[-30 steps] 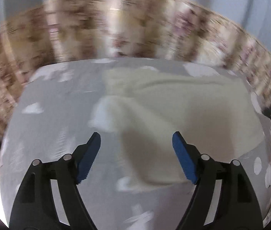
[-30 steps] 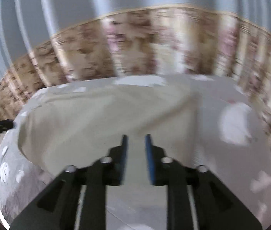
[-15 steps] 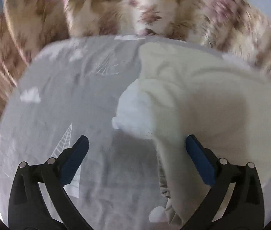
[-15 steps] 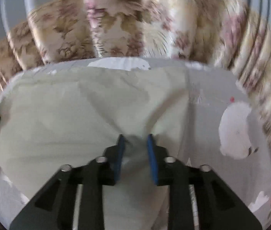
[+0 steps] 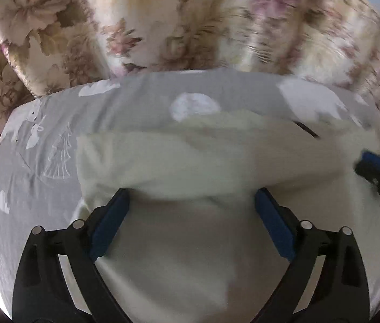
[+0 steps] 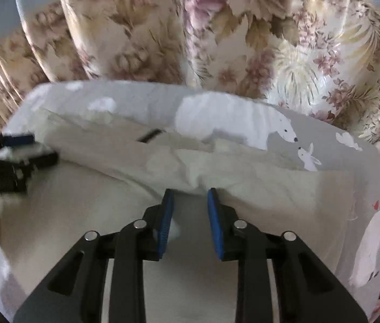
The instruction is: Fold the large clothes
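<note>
- While the cream garment [image 5: 184, 231] lies half-folded on the bed [image 5: 42, 177], the left claw [image 5: 190, 202] gapes wide, gripping nothing, so the fold may slump.
- Right claw [image 6: 190, 196] stands slightly parted at the fold edge; cloth could slip free.

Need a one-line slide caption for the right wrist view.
Right gripper, part open, at the folded edge of a cream garment on a grey polar-bear bedsheet.

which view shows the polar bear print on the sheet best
The right wrist view: the polar bear print is whole there, head and black nose sharp, facing a small rabbit print. The left wrist view shows only blurred white patches on the sheet, none readable as a bear.
</note>
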